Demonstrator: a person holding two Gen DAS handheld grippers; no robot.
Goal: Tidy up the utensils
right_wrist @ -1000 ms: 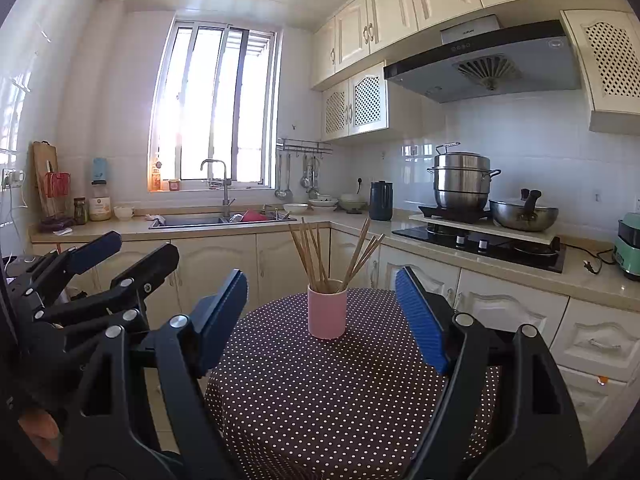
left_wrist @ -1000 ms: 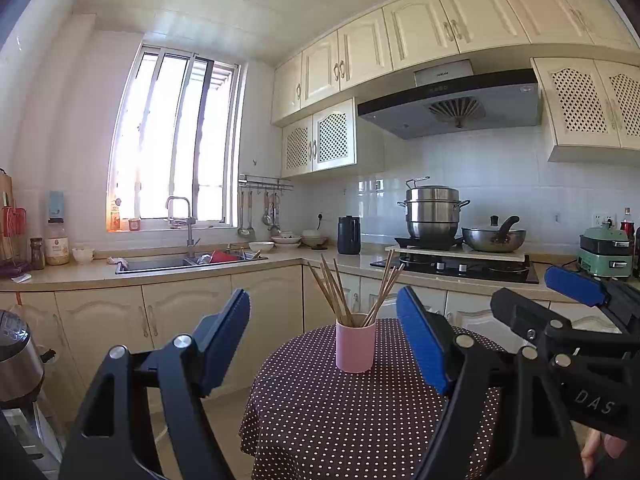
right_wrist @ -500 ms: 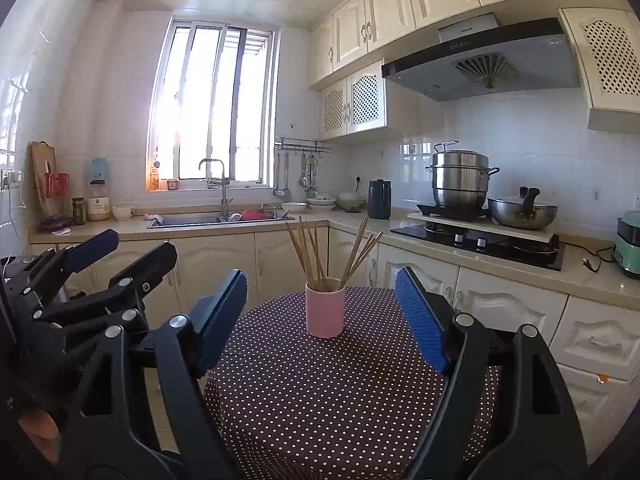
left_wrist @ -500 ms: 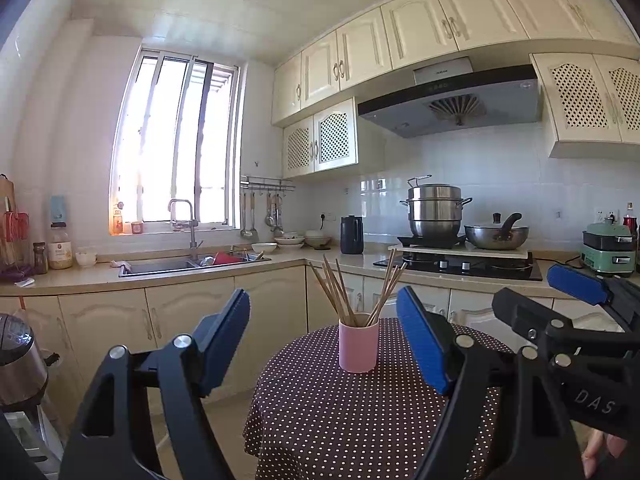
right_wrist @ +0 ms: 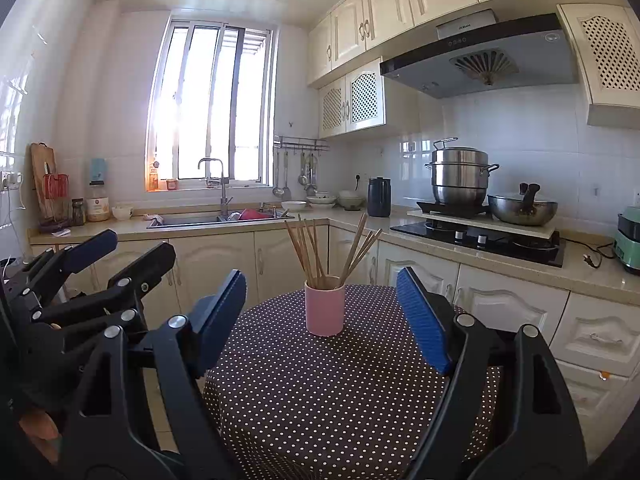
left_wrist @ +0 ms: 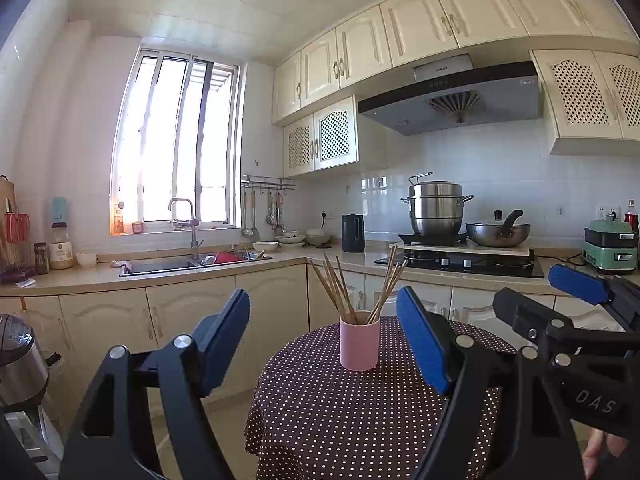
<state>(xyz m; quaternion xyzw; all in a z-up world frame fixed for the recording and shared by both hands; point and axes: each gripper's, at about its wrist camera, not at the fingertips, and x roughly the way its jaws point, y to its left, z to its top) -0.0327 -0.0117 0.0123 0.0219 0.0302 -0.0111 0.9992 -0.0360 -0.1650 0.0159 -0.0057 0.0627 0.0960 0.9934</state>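
A pink cup (left_wrist: pixel 359 346) (right_wrist: pixel 324 309) stands upright near the far edge of a round table with a dark dotted cloth (left_wrist: pixel 344 420) (right_wrist: pixel 320 392). Several wooden chopsticks (left_wrist: pixel 340 292) (right_wrist: pixel 316 250) stick out of it in two fanned bunches. My left gripper (left_wrist: pixel 326 328) is open, held short of the cup with nothing between its blue pads. My right gripper (right_wrist: pixel 322 310) is open too, level with the cup and well back from it. Each gripper shows at the edge of the other's view, the right gripper (left_wrist: pixel 536 296) and the left gripper (right_wrist: pixel 120 246).
An L-shaped counter runs behind the table, with a sink (left_wrist: pixel 192 264), a black kettle (left_wrist: pixel 353 233), and a stove carrying a steel steamer pot (left_wrist: pixel 436 208) and a wok (left_wrist: pixel 498 233). A green appliance (left_wrist: pixel 610 250) sits far right. A steel appliance (left_wrist: pixel 18 360) stands low left.
Both views have drifted very slightly, so the cup sits a touch further right in the left wrist view. Both grippers stay open.
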